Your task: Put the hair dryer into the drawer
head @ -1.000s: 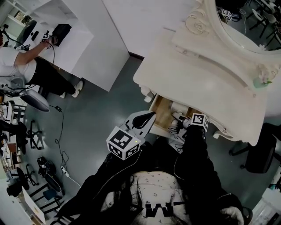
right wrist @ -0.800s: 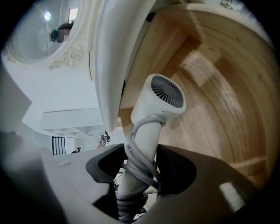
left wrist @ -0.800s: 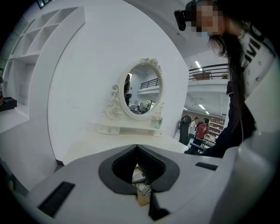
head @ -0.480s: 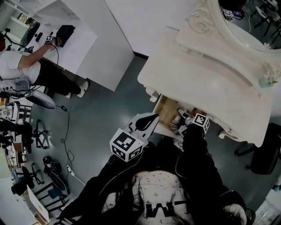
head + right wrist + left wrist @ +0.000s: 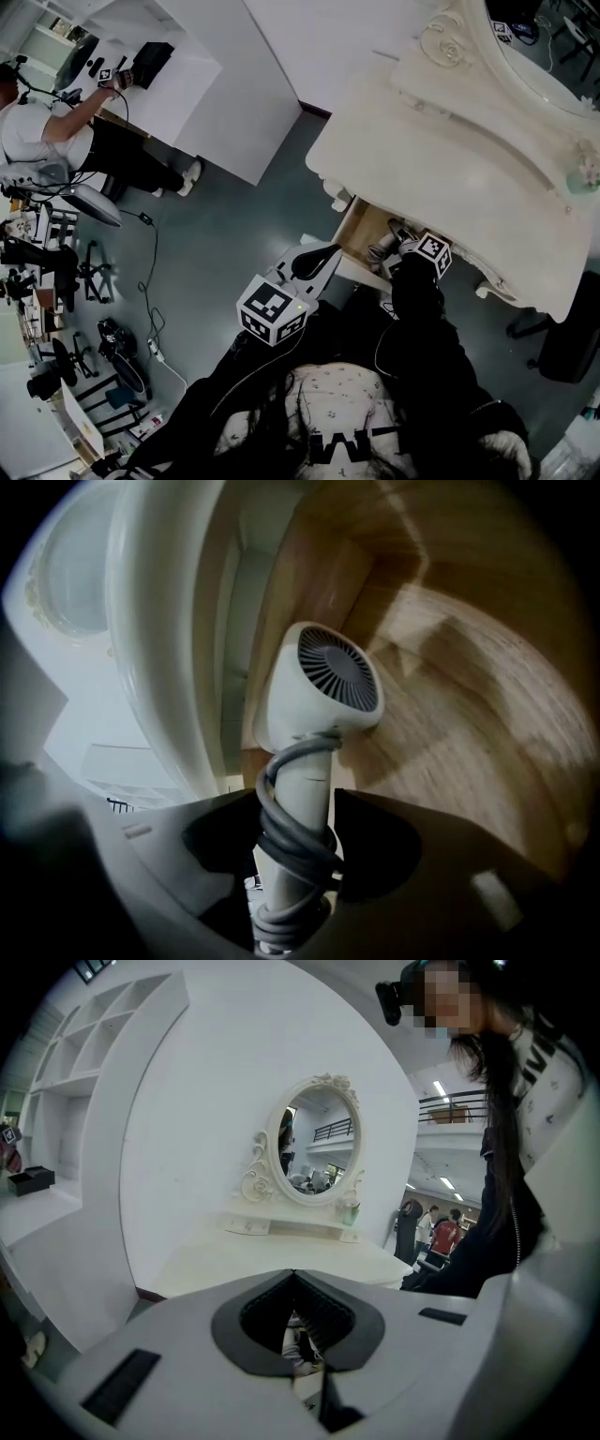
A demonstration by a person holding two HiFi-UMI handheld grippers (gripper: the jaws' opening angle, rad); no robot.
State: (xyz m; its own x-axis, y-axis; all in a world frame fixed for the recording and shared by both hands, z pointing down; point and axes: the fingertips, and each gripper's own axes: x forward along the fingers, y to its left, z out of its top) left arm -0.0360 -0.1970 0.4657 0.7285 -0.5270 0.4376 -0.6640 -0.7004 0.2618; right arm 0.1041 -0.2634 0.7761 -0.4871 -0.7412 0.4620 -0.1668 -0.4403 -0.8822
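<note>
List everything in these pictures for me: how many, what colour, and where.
hair dryer: one, white, grey cord wound round it, inside the drawer
drawer: one, wooden inside, open under the dressing table
dressing table: one, cream
mirror: one, oval, cream frame, on the dressing table
seated person: one, white top, far left
left gripper: one, white, fingers shut, empty, beside the drawer
right gripper: one, fingers shut on the hair dryer

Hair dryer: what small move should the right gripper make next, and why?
Probably lower it slightly until the hair dryer rests on the drawer floor, then release. The right gripper is shut on its handle, and the head sits inside the open wooden drawer, apparently just above the bottom.
</note>
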